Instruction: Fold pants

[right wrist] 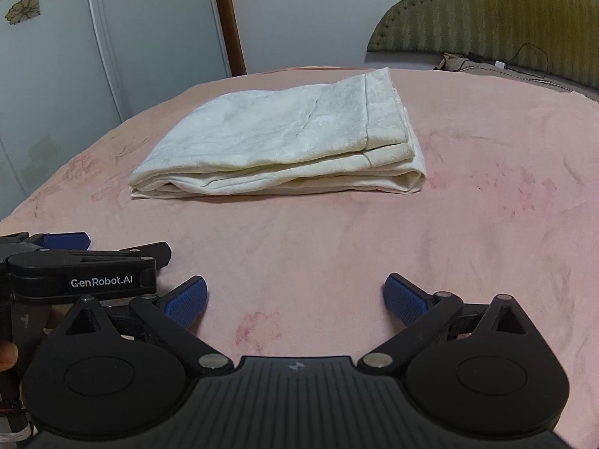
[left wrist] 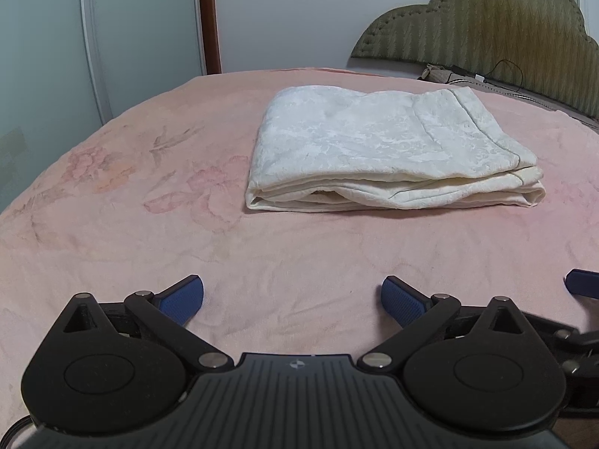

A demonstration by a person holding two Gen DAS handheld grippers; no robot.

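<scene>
Both tongs (left wrist: pixel 292 301) (right wrist: pixel 295 299) wide open, empty.

Bare pink bedspread (left wrist: pixel 292 262) before folded pants (left wrist: pixel 374 149); headboard (left wrist: pixel 486 26) well behind.

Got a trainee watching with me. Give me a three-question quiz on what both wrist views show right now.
1. True or false: the left tool grips the folded cream-white textured pants.
2. What lies under the pants? A) wooden floor B) pink floral plush blanket C) metal table
3. Fill in: the right tool has its jaws ____.

Key: 1. False; it is open, short of the pants. 2. B. 3. Open, holding nothing.
</scene>
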